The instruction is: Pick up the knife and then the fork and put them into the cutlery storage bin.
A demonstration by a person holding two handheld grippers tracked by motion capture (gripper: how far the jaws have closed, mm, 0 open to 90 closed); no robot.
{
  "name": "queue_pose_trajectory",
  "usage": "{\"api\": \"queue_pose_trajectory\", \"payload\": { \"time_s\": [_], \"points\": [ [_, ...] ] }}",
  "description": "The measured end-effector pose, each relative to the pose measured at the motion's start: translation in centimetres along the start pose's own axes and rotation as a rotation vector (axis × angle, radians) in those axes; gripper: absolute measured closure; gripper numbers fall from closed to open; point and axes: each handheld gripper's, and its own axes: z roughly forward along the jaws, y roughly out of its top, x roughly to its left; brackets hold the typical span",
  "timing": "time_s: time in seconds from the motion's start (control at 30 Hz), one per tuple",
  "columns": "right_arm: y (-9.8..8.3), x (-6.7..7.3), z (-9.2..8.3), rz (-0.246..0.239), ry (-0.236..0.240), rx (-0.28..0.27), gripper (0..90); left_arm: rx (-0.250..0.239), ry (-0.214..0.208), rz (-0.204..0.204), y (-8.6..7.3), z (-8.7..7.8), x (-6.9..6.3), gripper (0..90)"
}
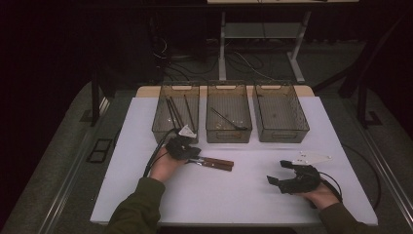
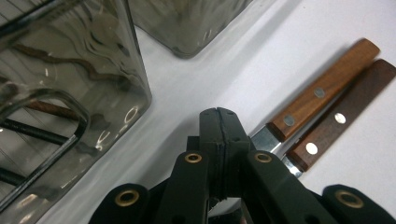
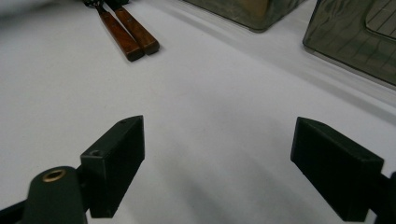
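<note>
Two wooden-handled knives [image 1: 214, 163] lie on the surface [image 1: 234, 195], not yet binned. The left gripper [image 2: 218, 122] has its fingers pressed together, empty, beside the blades. The right gripper [image 3: 217, 163] rests wide open.

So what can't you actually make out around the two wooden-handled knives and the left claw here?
- Knife blades: in the left gripper view the left claw, its jaws shut, covers them beyond the wooden handles.
- Whether anything is pinched between the jaws: cannot tell.
- Knife tips: cut off by the top edge of the right gripper view.
- Contents of the left bin: thin dark sticks, too small in the high view.
</note>
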Motion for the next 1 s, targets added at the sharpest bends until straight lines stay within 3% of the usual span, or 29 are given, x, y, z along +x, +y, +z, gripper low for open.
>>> {"api": "queue_pose_trajectory", "payload": {
  "time_s": [0.5, 0.73, 0.87, 1.0],
  "points": [
    [0.0, 0.0, -0.1, 0.0, 0.0, -0.004, 17.3, 0.022, -0.046, -0.015, -1.0, -1.1, -0.2, 89.7],
    [0.1, 0.0, -0.1, -0.001, -0.002, -0.007, 17.3, 0.032, -0.04, -0.018, -1.2, -1.3, -0.6, 89.5],
    [0.1, 0.0, -0.1, -0.004, -0.003, -0.007, 17.3, -0.021, -0.042, -0.029, -1.0, -1.8, -1.1, 81.1],
    [0.1, 0.0, -0.2, -0.005, -0.005, -0.007, 17.3, -0.071, -0.06, -0.003, -0.6, -2.5, -2.6, 75.4]
  ]
}}
